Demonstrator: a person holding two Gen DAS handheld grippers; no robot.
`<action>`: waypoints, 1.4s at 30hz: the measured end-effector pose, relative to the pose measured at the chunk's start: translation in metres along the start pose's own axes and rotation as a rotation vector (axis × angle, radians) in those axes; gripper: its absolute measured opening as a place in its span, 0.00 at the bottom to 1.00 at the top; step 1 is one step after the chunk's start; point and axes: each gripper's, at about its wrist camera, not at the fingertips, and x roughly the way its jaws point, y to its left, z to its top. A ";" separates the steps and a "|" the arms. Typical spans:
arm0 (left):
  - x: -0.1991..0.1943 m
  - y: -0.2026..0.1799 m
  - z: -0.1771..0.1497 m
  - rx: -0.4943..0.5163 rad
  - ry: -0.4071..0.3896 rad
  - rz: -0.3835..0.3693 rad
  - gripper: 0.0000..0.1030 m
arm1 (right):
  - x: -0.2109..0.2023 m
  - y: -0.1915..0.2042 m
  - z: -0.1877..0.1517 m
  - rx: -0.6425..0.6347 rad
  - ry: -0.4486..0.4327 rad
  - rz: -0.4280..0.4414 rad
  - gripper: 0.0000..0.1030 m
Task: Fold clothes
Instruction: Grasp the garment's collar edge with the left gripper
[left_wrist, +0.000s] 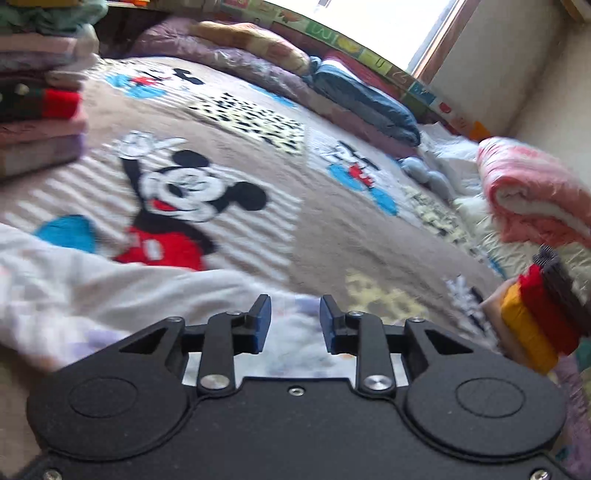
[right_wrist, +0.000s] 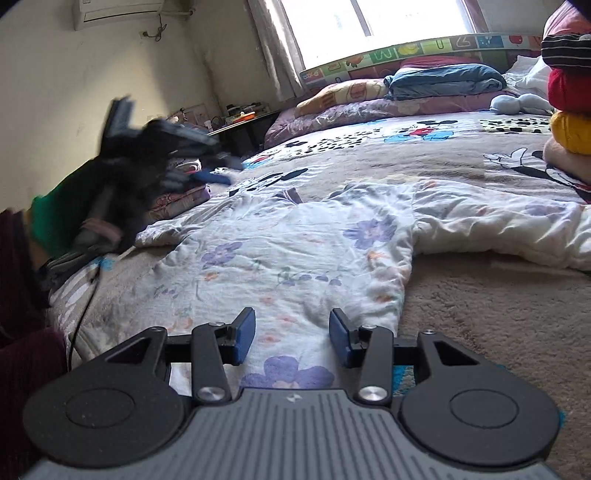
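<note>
Garment (right_wrist: 295, 251): one, white with purple flowers, spread flat on blanket (right_wrist: 498, 325); body running near to far, one sleeve stretched out to the right, the other to the left. Near hem directly under and ahead of right gripper (right_wrist: 291, 336); long axis in line with that gripper's fingers.

Right gripper: one, jaws wide apart, nothing between them, blue pads (right_wrist: 245, 334) low over the hem; contact with cloth not clear.

Left gripper (left_wrist: 295, 319): one, jaws moderately open, empty, above white cloth at the garment's left side; seen from the right camera as a blurred dark shape at far left, raised off the bed. Judged farther from the hem than the right.

Blanket: one, brown with cartoon mouse print, beneath everything.

Stacks of folded clothes: two, one at far left (left_wrist: 40, 110), one at right (right_wrist: 569, 110), both well apart from the garment.

Pink rolled blanket (left_wrist: 535, 192): one, far right.

Pillows and bedding (right_wrist: 443, 79): several, heaped at far edge below the window.
</note>
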 end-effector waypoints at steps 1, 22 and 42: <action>0.007 -0.003 -0.001 0.008 0.009 -0.005 0.25 | 0.001 0.000 0.000 -0.003 0.003 -0.003 0.44; 0.010 0.057 0.010 -0.130 -0.031 -0.022 0.31 | 0.011 0.000 -0.005 -0.011 0.006 -0.033 0.45; -0.052 0.096 -0.031 0.151 -0.099 0.336 0.40 | 0.011 0.000 -0.005 -0.017 0.004 -0.037 0.45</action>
